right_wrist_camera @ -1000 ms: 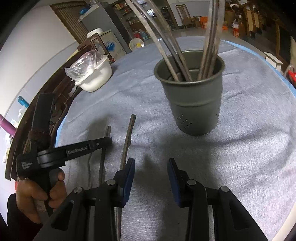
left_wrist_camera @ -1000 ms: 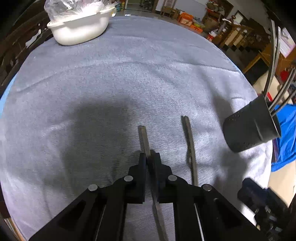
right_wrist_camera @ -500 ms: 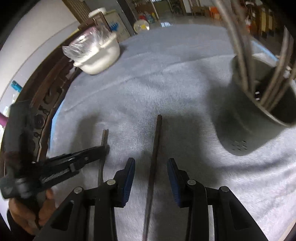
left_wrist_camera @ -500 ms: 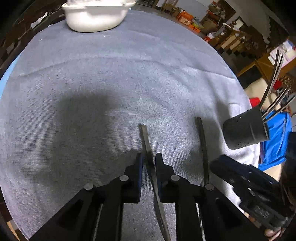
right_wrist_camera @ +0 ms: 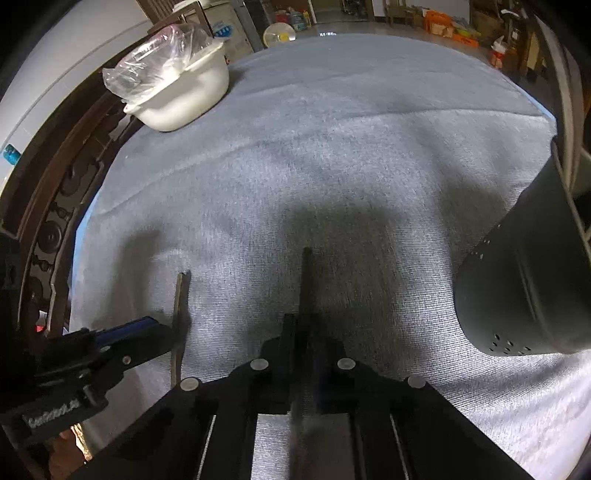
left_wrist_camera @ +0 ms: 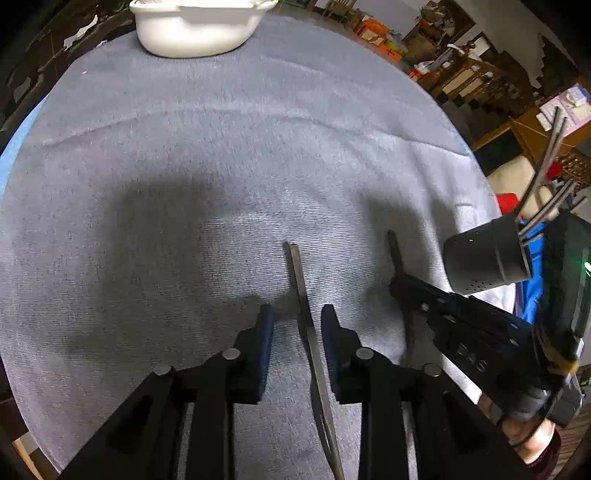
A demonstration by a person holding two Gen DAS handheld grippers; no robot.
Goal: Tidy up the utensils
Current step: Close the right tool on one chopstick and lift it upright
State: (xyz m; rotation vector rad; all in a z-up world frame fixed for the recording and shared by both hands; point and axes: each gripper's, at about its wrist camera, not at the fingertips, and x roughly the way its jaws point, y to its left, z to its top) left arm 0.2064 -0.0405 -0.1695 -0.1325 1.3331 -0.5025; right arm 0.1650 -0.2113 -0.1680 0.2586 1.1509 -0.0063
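Grey cloth (right_wrist_camera: pixel 332 155); right tool (right_wrist_camera: pixel 301 325) hiding blurred utensil (right_wrist_camera: pixel 306 273) w/ tip only.

Cluttered wooden shelving (left_wrist_camera: pixel 476 77), glossy floor (right_wrist_camera: pixel 343 27)

Two utensil handles lie side by side on the tablecloth (right_wrist_camera: pixel 332 155): left utensil (right_wrist_camera: pixel 181 295), right utensil (right_wrist_camera: pixel 306 280). Utensil holder (right_wrist_camera: pixel 517 280) stands right (utensils (left_wrist_camera: pixel 546 184) inside); lidded dish (right_wrist_camera: pixel 181 99) far left.
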